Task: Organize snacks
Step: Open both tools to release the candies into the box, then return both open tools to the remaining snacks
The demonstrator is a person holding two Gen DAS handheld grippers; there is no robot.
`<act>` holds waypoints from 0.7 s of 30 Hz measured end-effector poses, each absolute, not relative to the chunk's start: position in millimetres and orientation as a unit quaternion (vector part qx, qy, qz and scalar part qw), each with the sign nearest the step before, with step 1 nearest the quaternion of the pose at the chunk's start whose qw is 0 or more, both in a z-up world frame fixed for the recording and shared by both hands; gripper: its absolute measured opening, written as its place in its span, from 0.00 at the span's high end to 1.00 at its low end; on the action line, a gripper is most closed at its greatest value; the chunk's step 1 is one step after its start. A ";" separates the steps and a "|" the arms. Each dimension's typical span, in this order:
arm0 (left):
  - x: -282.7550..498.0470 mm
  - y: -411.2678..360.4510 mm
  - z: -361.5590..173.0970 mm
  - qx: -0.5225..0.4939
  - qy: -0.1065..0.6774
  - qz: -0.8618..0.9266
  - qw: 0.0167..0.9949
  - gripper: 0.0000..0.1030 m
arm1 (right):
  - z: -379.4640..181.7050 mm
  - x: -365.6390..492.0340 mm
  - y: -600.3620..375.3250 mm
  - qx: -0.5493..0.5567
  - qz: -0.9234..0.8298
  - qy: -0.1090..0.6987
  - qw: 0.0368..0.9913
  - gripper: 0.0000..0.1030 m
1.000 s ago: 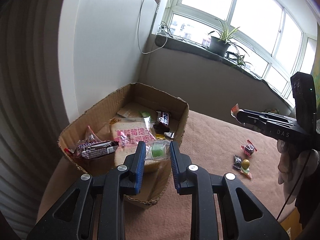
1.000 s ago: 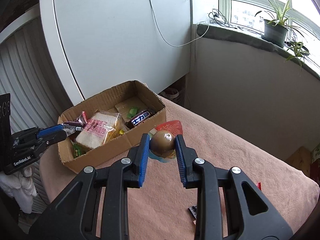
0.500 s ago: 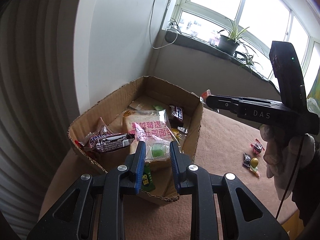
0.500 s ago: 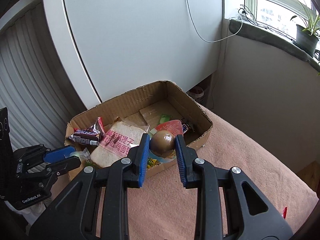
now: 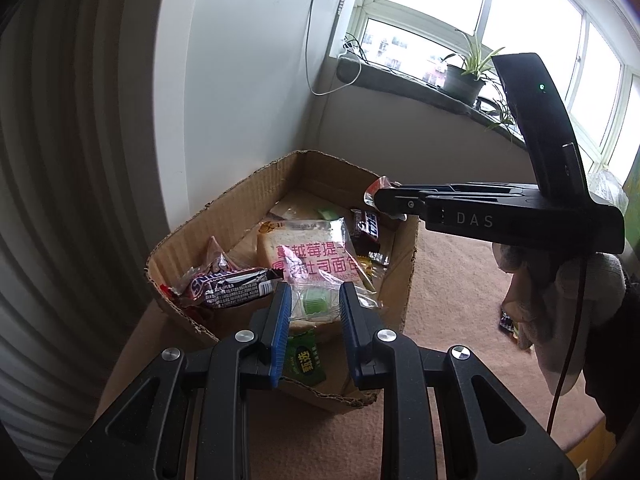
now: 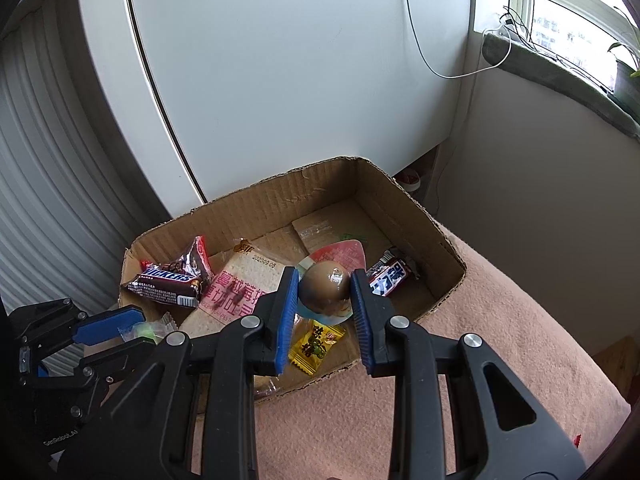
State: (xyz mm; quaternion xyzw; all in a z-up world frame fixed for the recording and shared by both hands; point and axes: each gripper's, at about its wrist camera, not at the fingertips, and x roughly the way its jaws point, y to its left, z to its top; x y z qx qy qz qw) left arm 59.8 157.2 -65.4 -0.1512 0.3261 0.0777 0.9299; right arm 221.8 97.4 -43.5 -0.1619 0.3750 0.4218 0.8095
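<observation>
1. Cardboard box (image 6: 416,208) is lying directly below and ahead of both loads.
2. Right hand-held gripper (image 6: 325,292) is clamping a packaged brown egg (image 6: 325,287) over the box's middle.
3. Left hand-held gripper (image 5: 314,307) is pinching a green candy (image 5: 314,302) over the near-left edge.

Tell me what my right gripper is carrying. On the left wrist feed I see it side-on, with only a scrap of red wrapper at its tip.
Observer: The right gripper is shut on a brown egg-shaped snack in a clear pack with a red top.
Operator: Is it over the box?
Observer: Yes. The right wrist view shows it inside the rim of the cardboard box, with a yellow candy just below it in the picture.
Operator: Any bare floor near it?
Observer: Bare cardboard shows to its right, in front of the blue and white bar.
</observation>
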 end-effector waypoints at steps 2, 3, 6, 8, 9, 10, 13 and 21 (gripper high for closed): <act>60.8 156.7 -65.3 -0.151 0.328 0.077 0.929 0.78 | -44.3 221.5 99.1 -0.166 0.422 0.375 0.808 0.73; 61.1 156.4 -65.0 -0.151 0.328 0.077 0.929 0.78 | -44.5 221.0 99.8 -0.169 0.421 0.374 0.809 0.73; 62.3 154.5 -64.8 -0.148 0.331 0.077 0.929 0.77 | -43.7 220.4 99.6 -0.171 0.417 0.370 0.813 0.50; 63.0 153.7 -65.3 -0.146 0.333 0.080 0.928 0.70 | -41.0 219.5 97.5 -0.168 0.413 0.362 0.819 0.37; 63.1 153.3 -65.3 -0.146 0.333 0.081 0.928 0.67 | -39.5 219.3 96.2 -0.166 0.412 0.360 0.820 0.37; 62.6 152.9 -65.0 -0.146 0.332 0.081 0.928 0.65 | -38.2 219.4 95.3 -0.165 0.412 0.360 0.821 0.37; 61.7 152.0 -64.3 -0.147 0.331 0.081 0.929 0.65 | -35.2 218.0 91.9 -0.168 0.408 0.357 0.823 0.33; 57.2 144.5 -56.9 -0.141 0.323 0.081 0.932 0.65 | -23.5 211.8 64.2 -0.161 0.398 0.347 0.834 0.28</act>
